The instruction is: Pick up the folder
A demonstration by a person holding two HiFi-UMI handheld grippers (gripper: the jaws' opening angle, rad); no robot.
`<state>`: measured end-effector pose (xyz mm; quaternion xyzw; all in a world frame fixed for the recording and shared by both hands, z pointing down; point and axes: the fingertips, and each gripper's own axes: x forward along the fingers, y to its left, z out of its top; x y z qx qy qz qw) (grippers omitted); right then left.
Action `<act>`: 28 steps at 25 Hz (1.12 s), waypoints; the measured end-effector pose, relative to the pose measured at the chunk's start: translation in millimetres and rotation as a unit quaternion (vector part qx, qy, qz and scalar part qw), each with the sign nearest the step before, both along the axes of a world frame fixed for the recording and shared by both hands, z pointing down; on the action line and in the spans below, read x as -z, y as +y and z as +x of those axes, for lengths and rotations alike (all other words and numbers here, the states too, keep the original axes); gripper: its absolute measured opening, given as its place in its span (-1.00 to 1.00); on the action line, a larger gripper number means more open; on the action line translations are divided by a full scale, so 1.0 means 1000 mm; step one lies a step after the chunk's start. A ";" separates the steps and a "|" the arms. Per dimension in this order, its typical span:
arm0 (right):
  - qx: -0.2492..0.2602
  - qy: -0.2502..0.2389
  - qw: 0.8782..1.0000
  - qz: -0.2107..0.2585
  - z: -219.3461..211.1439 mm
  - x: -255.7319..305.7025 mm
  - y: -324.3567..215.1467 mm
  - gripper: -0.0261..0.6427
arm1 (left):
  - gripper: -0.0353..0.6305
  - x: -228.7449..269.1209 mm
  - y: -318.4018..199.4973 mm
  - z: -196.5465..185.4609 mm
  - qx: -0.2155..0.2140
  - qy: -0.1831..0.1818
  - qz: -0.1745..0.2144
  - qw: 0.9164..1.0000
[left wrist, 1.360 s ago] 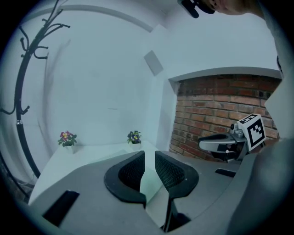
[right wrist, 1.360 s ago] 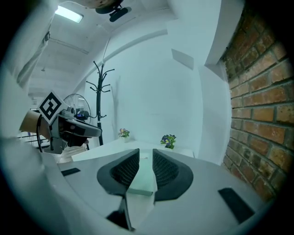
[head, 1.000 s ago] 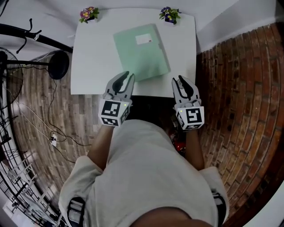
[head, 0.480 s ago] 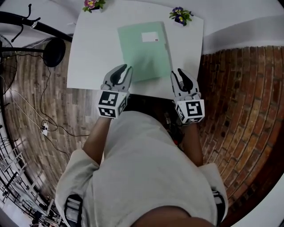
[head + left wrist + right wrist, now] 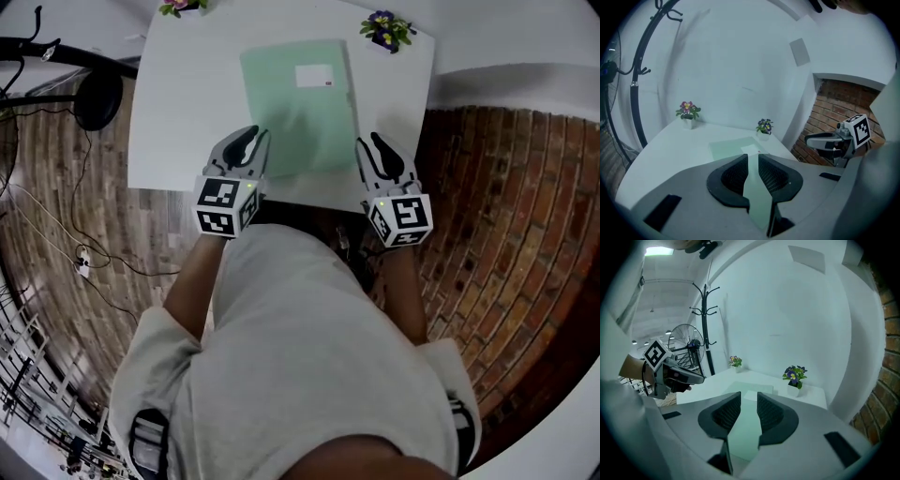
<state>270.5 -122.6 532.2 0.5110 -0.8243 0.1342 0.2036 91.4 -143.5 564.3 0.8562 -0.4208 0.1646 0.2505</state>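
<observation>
A pale green folder [image 5: 300, 103] with a white label lies flat on the white table [image 5: 178, 112]. It also shows in the left gripper view [image 5: 733, 147] and in the right gripper view [image 5: 746, 423]. My left gripper [image 5: 249, 141] hovers over the folder's near left corner. Its jaws stand a narrow gap apart [image 5: 753, 157] with nothing pressed between them. My right gripper [image 5: 367, 146] is just off the folder's near right corner. Its jaws are slightly parted [image 5: 749, 395] and hold nothing; the folder lies beyond the gap.
Two small flower pots stand at the table's far corners [image 5: 183, 6] [image 5: 386, 28]. A black stand's round base [image 5: 94, 94] and cables lie on the brick floor to the left. The table's near edge [image 5: 291, 195] runs just under both grippers.
Both grippers have moved forward over the table's near edge toward the folder's near corners. Neither has taken hold of anything.
</observation>
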 end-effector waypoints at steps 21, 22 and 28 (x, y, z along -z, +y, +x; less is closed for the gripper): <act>0.014 -0.003 0.992 -0.125 0.007 -0.085 -0.066 -0.54 | -0.64 -0.070 -0.039 -0.001 0.026 0.003 -0.105 0.994; 0.013 -0.002 0.991 -0.130 0.007 -0.089 -0.067 -0.54 | -0.64 -0.073 -0.039 -0.002 0.028 0.005 -0.110 0.993; 0.008 -0.002 0.986 -0.164 0.008 -0.111 -0.076 -0.51 | -0.60 -0.088 -0.044 -0.010 0.039 0.010 -0.142 0.989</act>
